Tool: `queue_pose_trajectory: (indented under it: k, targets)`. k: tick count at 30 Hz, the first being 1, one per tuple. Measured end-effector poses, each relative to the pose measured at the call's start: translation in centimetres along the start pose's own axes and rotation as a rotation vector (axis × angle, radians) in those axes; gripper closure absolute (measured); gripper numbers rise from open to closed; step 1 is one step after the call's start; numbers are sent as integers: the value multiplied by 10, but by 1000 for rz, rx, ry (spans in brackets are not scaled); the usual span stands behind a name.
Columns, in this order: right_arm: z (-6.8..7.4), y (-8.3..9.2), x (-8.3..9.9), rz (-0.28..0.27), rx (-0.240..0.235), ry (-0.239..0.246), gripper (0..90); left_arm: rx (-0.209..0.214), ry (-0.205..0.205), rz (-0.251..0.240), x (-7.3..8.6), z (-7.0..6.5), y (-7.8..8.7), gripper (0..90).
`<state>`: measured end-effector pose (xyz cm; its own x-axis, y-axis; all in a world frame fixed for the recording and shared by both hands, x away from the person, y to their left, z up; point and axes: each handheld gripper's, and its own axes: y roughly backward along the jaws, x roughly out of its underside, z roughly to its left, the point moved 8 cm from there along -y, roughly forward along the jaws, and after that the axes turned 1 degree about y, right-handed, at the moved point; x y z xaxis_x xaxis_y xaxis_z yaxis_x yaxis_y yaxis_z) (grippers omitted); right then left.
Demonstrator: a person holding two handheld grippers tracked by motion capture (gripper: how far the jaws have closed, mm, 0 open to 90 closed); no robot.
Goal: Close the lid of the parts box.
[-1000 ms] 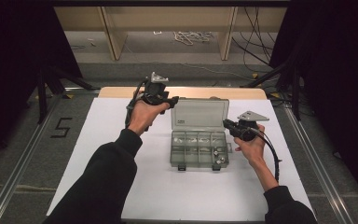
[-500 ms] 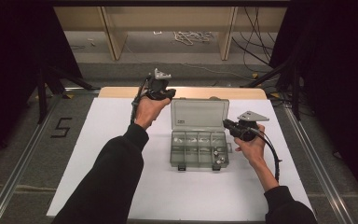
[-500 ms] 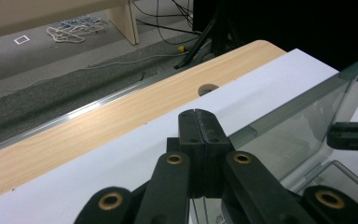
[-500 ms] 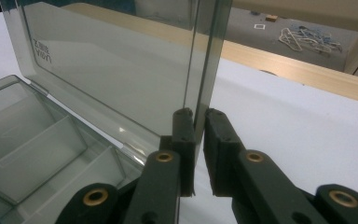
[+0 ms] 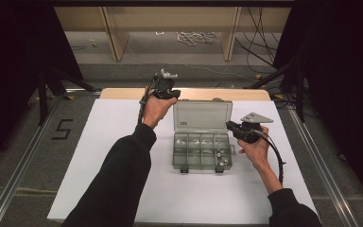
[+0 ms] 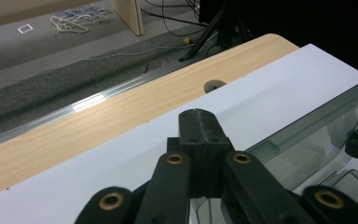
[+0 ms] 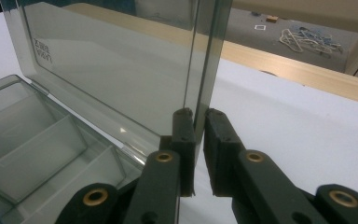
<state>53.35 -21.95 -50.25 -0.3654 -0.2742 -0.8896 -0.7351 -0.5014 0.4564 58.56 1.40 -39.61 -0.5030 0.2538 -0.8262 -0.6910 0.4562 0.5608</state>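
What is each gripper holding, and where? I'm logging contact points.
Right gripper grips the organizer box's open lid by its side edge. Left gripper is shut and holds nothing.

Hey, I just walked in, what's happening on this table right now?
A person is working with two handheld claws on a clear plastic organizer box on white paper. Its lid stands open. The right claw has its jaws around the lid's side edge. The left claw, jaws shut and empty, sits beyond the lid's top-left corner. Small parts lie in some compartments.
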Motion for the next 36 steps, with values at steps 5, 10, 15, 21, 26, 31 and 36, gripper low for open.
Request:
queue_pose_trajectory:
  k: [5, 10, 15, 21, 26, 31, 36]
  targets:
    - [-1, 0, 0, 0, 7, 15, 832, 8, -23, 26, 4, -3, 1, 897]
    - [1, 1, -1, 7, 3, 2, 822, 23, -18, 29, 4, -6, 4, 898]
    - [0, 9, -9, -24, 2, -68, 639, 50, -32, 50, 9, -7, 10, 898]
    - [9, 34, -19, -24, -11, -98, 429, 103, -53, 33, 16, -11, 19, 898]
    - [23, 52, -24, -4, -24, -75, 346, 119, -60, 35, 28, -18, 29, 898]
    - [36, 69, -29, 3, -27, -43, 296, 151, -88, 27, 39, -28, 38, 898]
    - [48, 84, -29, 12, -43, -45, 261, 169, -97, 13, 48, -34, 46, 898]
